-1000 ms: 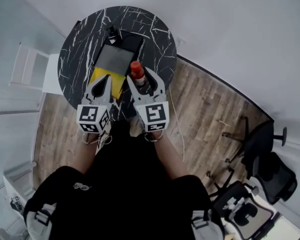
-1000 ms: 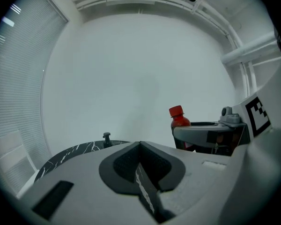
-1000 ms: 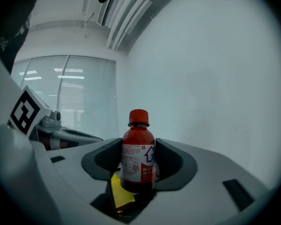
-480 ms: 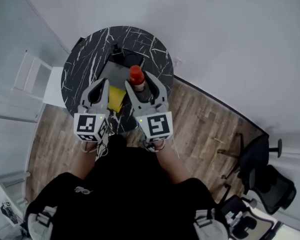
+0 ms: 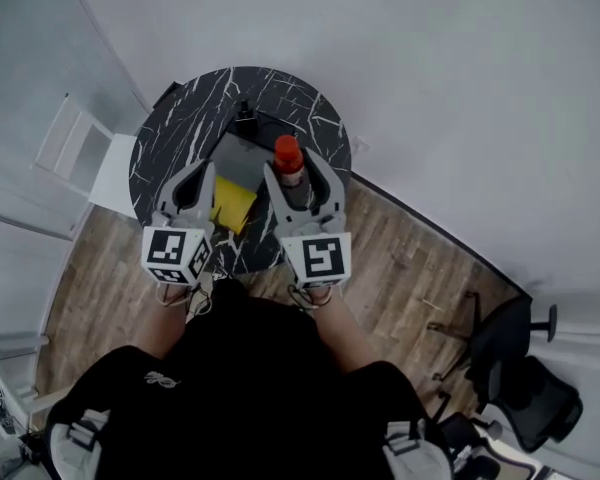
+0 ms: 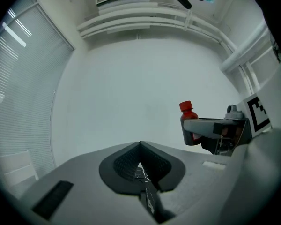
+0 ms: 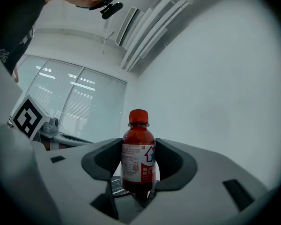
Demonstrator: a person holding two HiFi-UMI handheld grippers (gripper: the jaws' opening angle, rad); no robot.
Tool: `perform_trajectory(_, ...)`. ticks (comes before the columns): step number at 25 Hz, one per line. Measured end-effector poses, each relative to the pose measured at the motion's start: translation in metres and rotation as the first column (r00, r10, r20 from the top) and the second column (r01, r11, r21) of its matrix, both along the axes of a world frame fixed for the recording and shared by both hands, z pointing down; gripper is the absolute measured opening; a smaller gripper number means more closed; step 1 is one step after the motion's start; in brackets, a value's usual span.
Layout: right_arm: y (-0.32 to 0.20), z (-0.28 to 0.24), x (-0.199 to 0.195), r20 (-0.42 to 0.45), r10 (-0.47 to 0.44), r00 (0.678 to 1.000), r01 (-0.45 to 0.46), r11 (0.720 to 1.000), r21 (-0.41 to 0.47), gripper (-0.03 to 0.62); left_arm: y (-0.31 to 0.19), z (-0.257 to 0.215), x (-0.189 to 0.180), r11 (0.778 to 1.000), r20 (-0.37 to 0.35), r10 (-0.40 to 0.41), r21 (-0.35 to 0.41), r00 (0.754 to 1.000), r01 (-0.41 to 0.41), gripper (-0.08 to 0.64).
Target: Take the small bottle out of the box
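A small dark bottle (image 5: pixel 288 158) with a red cap and white label is held upright in my right gripper (image 5: pixel 292 174), above the round black marble table (image 5: pixel 180 118). In the right gripper view the bottle (image 7: pixel 138 158) stands squeezed between the two padded jaws of the right gripper (image 7: pixel 138 170), against the wall and ceiling. The open box (image 5: pixel 242 156), grey inside with a yellow flap (image 5: pixel 232 204), lies on the table below. My left gripper (image 5: pixel 188 190) hangs left of the box, shut and empty. The left gripper view shows the left gripper (image 6: pixel 140 162) closed and the bottle (image 6: pixel 188 121) to the right.
A small black object (image 5: pixel 245 120) lies at the box's far end. A white frame (image 5: pixel 75 153) stands left of the table. Black office chairs (image 5: pixel 520 368) stand at the lower right on the wood floor (image 5: pixel 410 258). A white wall rises behind the table.
Both grippers have risen and tilted upward. The bottle has come up with the right gripper, away from the box.
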State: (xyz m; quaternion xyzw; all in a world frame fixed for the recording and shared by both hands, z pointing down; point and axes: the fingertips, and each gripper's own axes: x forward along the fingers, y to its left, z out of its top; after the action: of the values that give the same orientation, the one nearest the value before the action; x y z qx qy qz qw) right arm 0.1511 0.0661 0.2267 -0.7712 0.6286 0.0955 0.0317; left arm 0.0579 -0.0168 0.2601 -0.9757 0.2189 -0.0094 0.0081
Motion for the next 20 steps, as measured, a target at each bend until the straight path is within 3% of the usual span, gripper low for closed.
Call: perform_trajectory(20, 0.0036, -0.0032, 0.0006, 0.014, 0.025, 1.000, -0.025, 1.000, 0.016, 0.210, 0.0057, 0.0040, -0.0025, 1.000, 0.016, 0.005, 0.006, 1.000, -0.005, -0.002)
